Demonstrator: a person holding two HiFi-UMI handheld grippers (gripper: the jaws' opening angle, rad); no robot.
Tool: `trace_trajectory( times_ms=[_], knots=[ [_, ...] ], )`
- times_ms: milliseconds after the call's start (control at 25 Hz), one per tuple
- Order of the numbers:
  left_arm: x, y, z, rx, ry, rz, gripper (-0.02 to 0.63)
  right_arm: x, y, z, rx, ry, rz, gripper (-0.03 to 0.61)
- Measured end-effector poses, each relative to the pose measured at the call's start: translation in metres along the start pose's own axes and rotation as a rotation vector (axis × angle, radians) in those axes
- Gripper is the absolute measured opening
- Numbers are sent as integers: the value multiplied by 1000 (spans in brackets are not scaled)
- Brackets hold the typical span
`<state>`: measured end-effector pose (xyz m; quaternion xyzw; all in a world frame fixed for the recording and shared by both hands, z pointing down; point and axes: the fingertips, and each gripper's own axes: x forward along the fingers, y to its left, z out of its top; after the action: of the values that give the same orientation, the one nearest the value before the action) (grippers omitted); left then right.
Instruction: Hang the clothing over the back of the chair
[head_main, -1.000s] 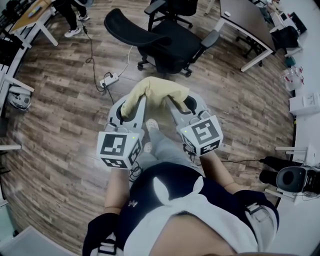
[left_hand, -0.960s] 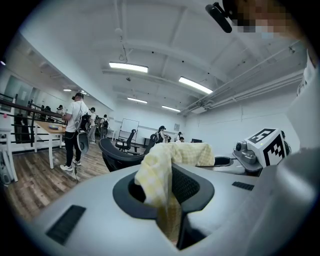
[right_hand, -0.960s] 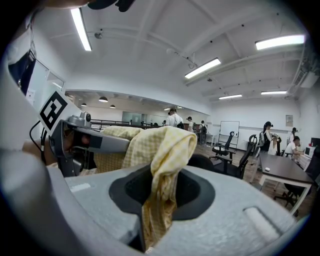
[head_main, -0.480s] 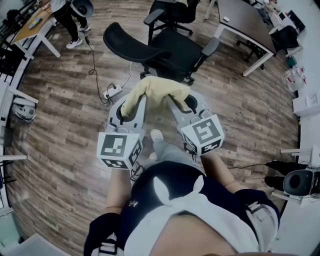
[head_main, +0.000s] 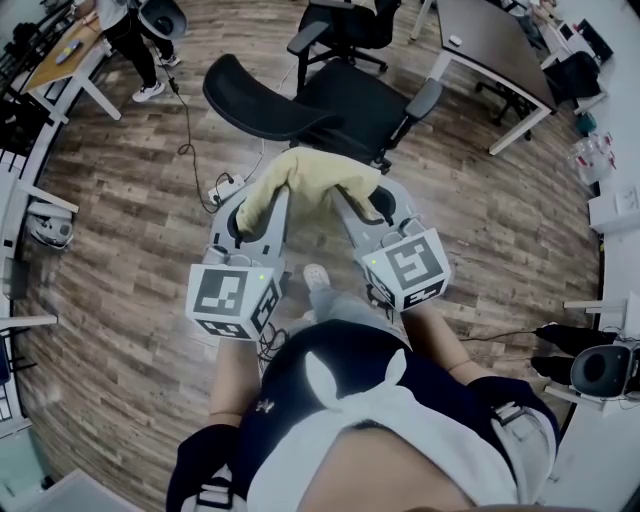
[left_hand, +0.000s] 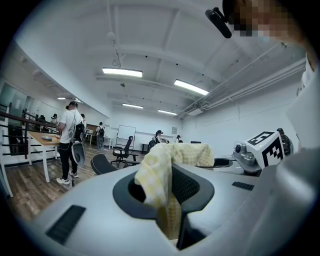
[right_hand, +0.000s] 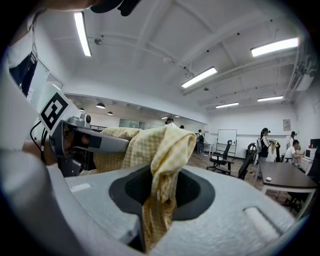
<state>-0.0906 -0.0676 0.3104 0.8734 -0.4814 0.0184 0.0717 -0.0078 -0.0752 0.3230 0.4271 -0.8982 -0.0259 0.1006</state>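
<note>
So, head view, floor (head_main: 120, 230): bare wood planks, with wide room left and right of the person.
Head view, chair (head_main: 350, 105): black office chair straight ahead of both grippers, its backrest (head_main: 262, 92) reaching out to the left.
Head view, edges: desk (head_main: 490, 50) at upper right, apart from the chair. A power strip (head_main: 222, 187) lies on the floor just left of the cloth. A standing person (head_main: 130, 30) is at top left.
Head view, cloth (head_main: 305, 178): pale yellow, bunched into a hump, and strung between the left gripper (head_main: 268, 195) and the right gripper (head_main: 350, 200). It is held off the floor on the near side of the chair.
Left gripper view, left gripper (left_hand: 172, 202): jaws nearly together, pinching a fold of the cloth (left_hand: 157, 170).
Left gripper view, look: fine yellow-and-white check. The cloth rises from the jaws and runs right toward the other gripper's marker cube (left_hand: 264, 148).
Left gripper view, room: open floor to the left, with people standing far off.
Right gripper view, right gripper (right_hand: 157, 215): jaws pinching a gathered, creased end of the cloth (right_hand: 162, 147).
Right gripper view, look: the same check, folded over the top and trailing off left.
Right gripper view, edges: a desk corner (right_hand: 285, 177) at lower right, with chairs beyond it.
</note>
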Motion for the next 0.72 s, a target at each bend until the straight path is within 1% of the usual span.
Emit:
trace_trajectory(
  times_ms=[440,720],
  knots=[
    [25,23,2,-10,-4,8,74,32,-18,-3,30,-21,17,92],
    [40,38,8,-7,-15,15,74,51,-28,2,26,-43,21,92]
  ],
)
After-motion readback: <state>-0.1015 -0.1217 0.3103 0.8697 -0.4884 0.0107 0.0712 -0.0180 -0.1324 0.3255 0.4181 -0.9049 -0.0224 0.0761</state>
